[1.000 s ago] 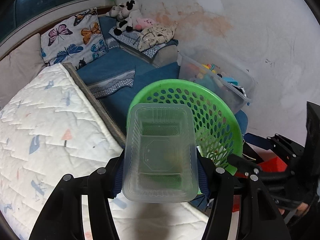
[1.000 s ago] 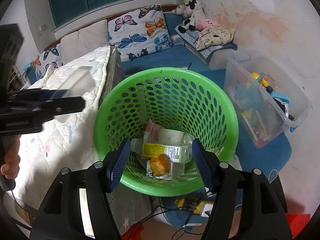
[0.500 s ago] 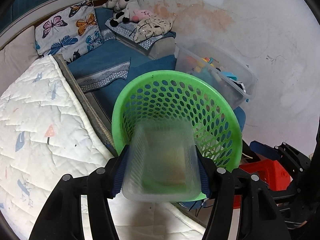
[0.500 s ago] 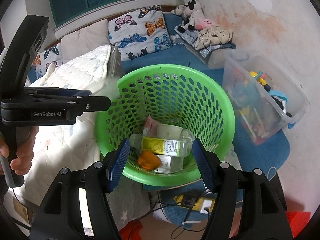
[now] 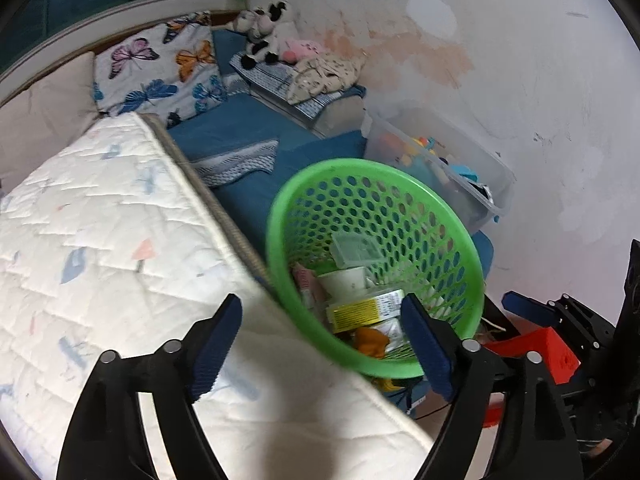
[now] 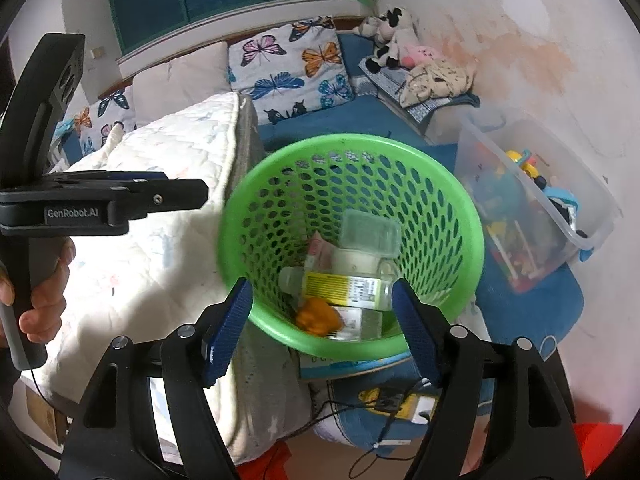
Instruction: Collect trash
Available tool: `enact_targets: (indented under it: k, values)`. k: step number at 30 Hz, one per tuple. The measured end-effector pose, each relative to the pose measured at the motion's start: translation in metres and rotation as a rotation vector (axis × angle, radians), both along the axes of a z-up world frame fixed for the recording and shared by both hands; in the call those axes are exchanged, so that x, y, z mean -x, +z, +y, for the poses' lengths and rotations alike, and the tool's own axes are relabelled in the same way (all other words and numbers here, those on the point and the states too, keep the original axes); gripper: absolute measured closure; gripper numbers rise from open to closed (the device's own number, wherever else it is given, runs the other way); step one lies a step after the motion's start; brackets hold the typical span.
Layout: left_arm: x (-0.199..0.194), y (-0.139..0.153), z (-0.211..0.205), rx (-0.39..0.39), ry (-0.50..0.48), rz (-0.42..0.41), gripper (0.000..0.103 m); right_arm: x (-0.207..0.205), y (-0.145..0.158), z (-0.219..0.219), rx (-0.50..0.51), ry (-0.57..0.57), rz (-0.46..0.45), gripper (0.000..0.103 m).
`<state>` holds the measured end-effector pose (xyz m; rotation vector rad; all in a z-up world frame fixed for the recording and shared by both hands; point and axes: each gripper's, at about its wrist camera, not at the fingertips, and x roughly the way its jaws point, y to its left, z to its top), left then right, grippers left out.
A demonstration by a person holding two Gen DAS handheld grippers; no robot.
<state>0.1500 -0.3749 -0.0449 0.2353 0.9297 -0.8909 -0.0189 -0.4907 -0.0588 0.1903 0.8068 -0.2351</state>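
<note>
Green plastic is filling the middle of both views: the basket (image 5: 416, 216) is sitting on the floor between the edge of the white mattress (image 5: 100, 240) and the clear toy bin (image 5: 472, 176). The clear plastic container (image 5: 354, 249) is now lying inside it, leaning against the far wall of the basket on top of the labelled bottle (image 6: 344, 286), the white cup (image 5: 346, 280) and the orange scrap (image 6: 318, 316).

The left gripper (image 5: 320, 344) is standing with its jaws wide and nothing between them; they have just been opening, so I judge that the container is released. It is hanging over the mattress corner, at the basket's near-left rim. The right gripper (image 6: 322, 326) is also empty, its jaws apart and just opening further, and it is pointing straight down into the basket's mouth, so it is the nearer one. In the right view, the bottle's long axis is lying across, from pad to pad.
</note>
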Motion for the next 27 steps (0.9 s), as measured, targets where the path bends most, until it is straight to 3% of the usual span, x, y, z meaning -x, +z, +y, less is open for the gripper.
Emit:
enact_targets:
  k: [9,27]
  values:
    - [0.002,0.017,0.061,0.011,0.099,-0.083,0.010,-0.009,0.009,0.036,0.013,0.059,-0.009,0.020]
    - [0.011,0.027,0.189,-0.035,0.338,-0.217,0.008,-0.029,0.018,0.109,0.056,0.174,-0.034,0.012]
